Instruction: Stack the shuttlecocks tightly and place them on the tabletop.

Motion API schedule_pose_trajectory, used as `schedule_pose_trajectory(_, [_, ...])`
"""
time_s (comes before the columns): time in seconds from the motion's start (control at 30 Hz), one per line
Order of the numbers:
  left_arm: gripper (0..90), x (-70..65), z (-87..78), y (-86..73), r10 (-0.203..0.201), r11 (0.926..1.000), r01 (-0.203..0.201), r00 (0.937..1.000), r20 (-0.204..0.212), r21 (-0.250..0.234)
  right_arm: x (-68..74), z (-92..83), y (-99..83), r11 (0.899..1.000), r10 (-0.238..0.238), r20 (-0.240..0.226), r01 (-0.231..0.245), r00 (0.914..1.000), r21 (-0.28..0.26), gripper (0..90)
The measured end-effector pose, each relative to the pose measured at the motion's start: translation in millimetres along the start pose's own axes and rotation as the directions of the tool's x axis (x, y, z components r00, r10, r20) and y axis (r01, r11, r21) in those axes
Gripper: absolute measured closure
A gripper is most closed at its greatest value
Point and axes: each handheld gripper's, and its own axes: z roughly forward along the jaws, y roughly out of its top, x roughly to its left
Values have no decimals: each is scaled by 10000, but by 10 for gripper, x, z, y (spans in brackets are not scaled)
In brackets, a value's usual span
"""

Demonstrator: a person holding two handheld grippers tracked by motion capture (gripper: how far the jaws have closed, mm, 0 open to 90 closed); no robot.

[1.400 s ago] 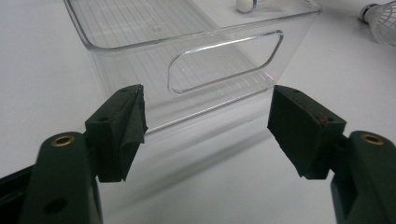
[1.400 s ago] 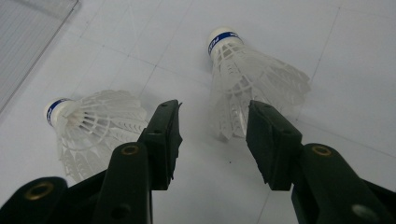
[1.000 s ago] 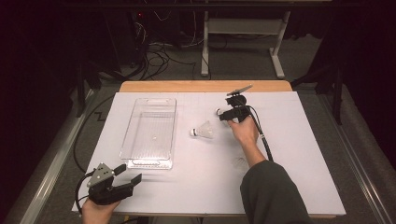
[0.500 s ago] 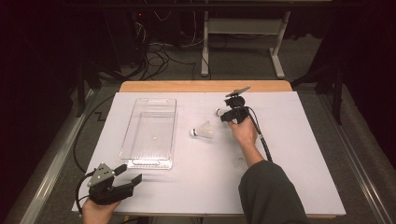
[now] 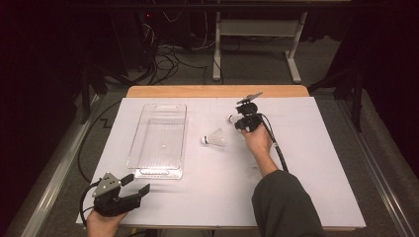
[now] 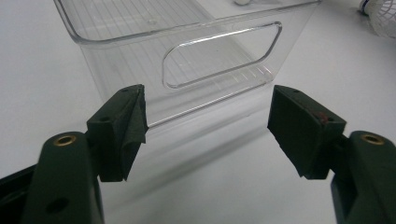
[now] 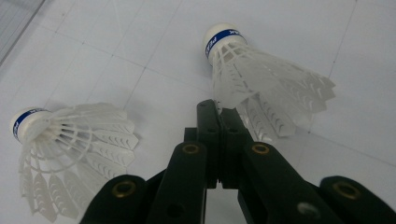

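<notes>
Two white feather shuttlecocks with blue-banded corks lie on the white table. The far shuttlecock (image 7: 261,79) (image 5: 231,118) lies at the tips of my right gripper (image 7: 217,109) (image 5: 238,121). Its jaws have just been closing and are now shut, pinching the lower edge of the feather skirt. The other shuttlecock (image 7: 70,140) (image 5: 215,138) lies loose to the left. My left gripper (image 5: 137,183) (image 6: 208,130) rests at the front left, open and empty, facing the end wall of a clear plastic bin (image 6: 210,60) (image 5: 143,133).
A second shuttlecock's skirt (image 6: 380,11) peeks in at the top right of the left gripper view. The right gripper's cable (image 5: 276,148) trails along the forearm. A wooden strip (image 5: 217,91) borders the table's far edge, with a stand and cables on the floor beyond.
In the high view both hands and both shuttlecocks keep their places; the right gripper stays against the far shuttlecock.
</notes>
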Motion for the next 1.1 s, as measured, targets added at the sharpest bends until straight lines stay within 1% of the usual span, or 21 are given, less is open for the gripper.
schedule_pose_trajectory(0.07, [296,1,0,2,-12,10000,12,10000,28,40,0,-10,-4,9999,-123,33,124,9999,-53,900])
schedule_pose_trajectory(0.13, [303,4,1,2,-41,10000,41,10000,24,68,1,-25,-8,9999,-99,29,99,9999,-61,900])
schedule_pose_trajectory(0.23, [304,8,1,1,-61,10000,61,10000,0,54,2,-39,-13,9998,-194,44,194,9998,-96,900])
schedule_pose_trajectory(0.37, [301,8,2,2,-94,10000,94,9999,-37,18,21,-69,-18,9994,-343,-49,343,9994,-85,900])
schedule_pose_trajectory(0.53, [301,8,-2,2,-117,9999,117,9999,-27,16,26,-86,-62,9993,-362,-211,360,9991,-63,900])
schedule_pose_trajectory(0.67, [301,4,-1,2,-102,9999,102,9999,-42,5,24,-110,-108,9992,-388,-338,383,9987,-142,900])
schedule_pose_trajectory(0.9, [300,4,-2,1,-32,10000,32,10000,-87,35,20,-196,-185,9971,-756,-432,751,9962,-132,900])
schedule_pose_trajectory(1.1, [299,-4,-5,-1,-36,10000,35,9999,-159,-51,18,-278,-274,9948,-1020,-683,1016,9924,-92,900])
